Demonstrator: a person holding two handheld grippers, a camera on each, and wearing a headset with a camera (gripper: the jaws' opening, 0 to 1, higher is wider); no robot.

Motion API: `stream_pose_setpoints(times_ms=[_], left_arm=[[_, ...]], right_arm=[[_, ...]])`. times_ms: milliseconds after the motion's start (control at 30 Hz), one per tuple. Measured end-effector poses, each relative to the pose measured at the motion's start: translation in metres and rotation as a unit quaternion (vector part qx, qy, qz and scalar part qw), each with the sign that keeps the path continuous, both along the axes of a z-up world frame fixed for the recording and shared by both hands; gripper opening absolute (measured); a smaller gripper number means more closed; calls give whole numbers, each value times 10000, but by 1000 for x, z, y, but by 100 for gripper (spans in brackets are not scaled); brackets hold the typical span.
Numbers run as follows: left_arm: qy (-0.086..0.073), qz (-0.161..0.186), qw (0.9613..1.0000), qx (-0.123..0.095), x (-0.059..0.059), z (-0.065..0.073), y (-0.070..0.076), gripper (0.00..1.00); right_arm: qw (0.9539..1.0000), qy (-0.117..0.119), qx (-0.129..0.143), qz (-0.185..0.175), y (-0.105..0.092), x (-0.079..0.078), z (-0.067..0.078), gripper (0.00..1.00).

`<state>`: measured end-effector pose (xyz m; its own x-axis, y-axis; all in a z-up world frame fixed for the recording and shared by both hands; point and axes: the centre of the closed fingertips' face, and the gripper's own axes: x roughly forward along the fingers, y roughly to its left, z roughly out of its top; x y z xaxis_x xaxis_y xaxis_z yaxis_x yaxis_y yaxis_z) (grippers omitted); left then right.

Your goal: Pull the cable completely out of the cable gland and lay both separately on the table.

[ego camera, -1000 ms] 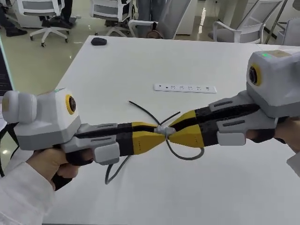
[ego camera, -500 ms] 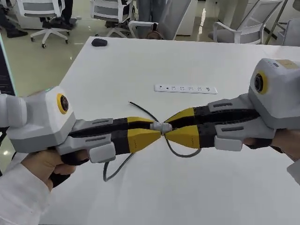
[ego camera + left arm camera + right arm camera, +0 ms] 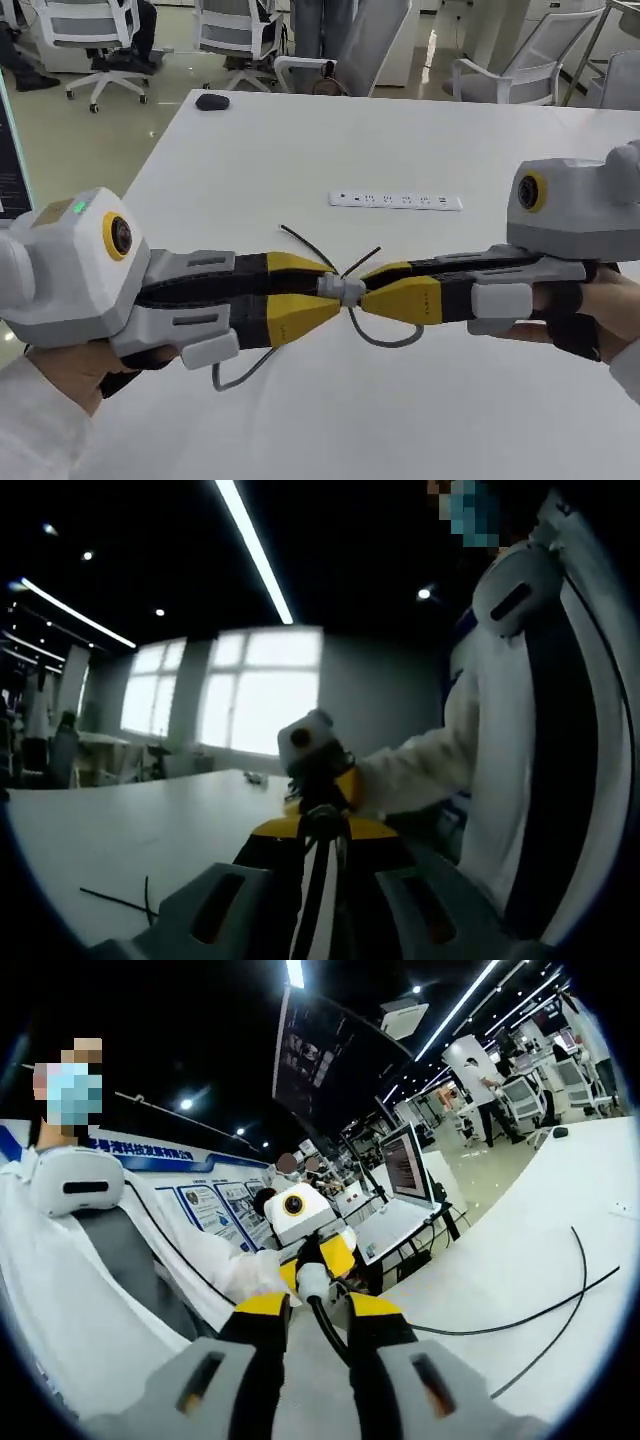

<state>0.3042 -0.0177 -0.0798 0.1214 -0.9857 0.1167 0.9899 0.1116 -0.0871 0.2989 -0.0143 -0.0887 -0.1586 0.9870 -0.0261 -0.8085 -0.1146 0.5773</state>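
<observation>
Over the middle of the white table [image 3: 450,400], the two yellow-tipped grippers meet tip to tip. The left gripper [image 3: 326,296] comes in from the left and is shut on the small grey cable gland [image 3: 341,289]. The right gripper [image 3: 368,296] comes in from the right, shut on the dark cable [image 3: 385,340] just behind the gland. Below the tips the cable hangs in a loop, and its thin ends lie on the table behind. In the right gripper view the cable [image 3: 322,1322] runs between the jaws to the pale gland [image 3: 312,1280]. The left gripper view shows the gland [image 3: 323,820] at its jaw tips.
A white power strip [image 3: 395,201] lies behind the grippers. A black mouse [image 3: 211,102] sits near the far left corner. Office chairs [image 3: 235,25] stand beyond the far edge. The table's left edge is close to the left hand.
Both grippers stay tip to tip at the gland and have sunk slightly. The left gripper has rolled a little. The cable loop looks much the same.
</observation>
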Motion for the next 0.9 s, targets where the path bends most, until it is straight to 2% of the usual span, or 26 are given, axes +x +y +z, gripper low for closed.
stream_pose_setpoints(times_ms=[100,200,267,367,433,500,633,667,700,733,767,800,833,867,900], left_arm=[[-37,-48,10000,-6,0,0,-2,15],[-25,-21,10000,-59,3,2,-1,15],[-29,-25,10000,-56,4,2,-2,15],[10,-33,10000,56,6,0,-4,15],[38,-35,10000,55,6,0,-4,15],[201,1,9998,27,9,-1,-4,15],[564,58,9984,-24,13,-3,-4,15],[664,62,9978,-8,14,-5,-4,15],[776,69,9970,-9,14,-6,-4,15],[1108,-21,9938,84,12,-13,-5,15],[1285,-191,9911,271,5,-21,-8,15],[1144,-111,9928,329,7,-25,-12,15],[1080,-128,9936,313,3,-24,-15,15],[851,-26,9964,31,5,-12,-16,15],[944,94,9953,-212,9,-4,-15,15]], right_arm=[[9999,-110,29,-77,-1,2,0,13],[9995,122,234,-175,-4,6,7,11],[9993,213,220,-190,-4,5,7,11],[9994,233,99,-226,-5,5,4,11],[9994,237,98,-251,-5,5,4,10],[9993,122,114,-331,-6,7,5,10],[9985,-254,97,-484,-7,10,5,9],[9980,-365,63,-513,-7,11,4,9],[9965,-631,-8,-544,-8,12,3,9],[9947,-797,122,-645,-10,14,9,0],[9881,-1136,251,-1004,-13,27,19,0],[9932,-811,193,-812,-16,19,19,0],[9926,-940,269,-715,-16,15,23,0],[9931,-955,149,-663,-15,13,20,0],[9937,-959,178,-553,-14,8,20,0]])
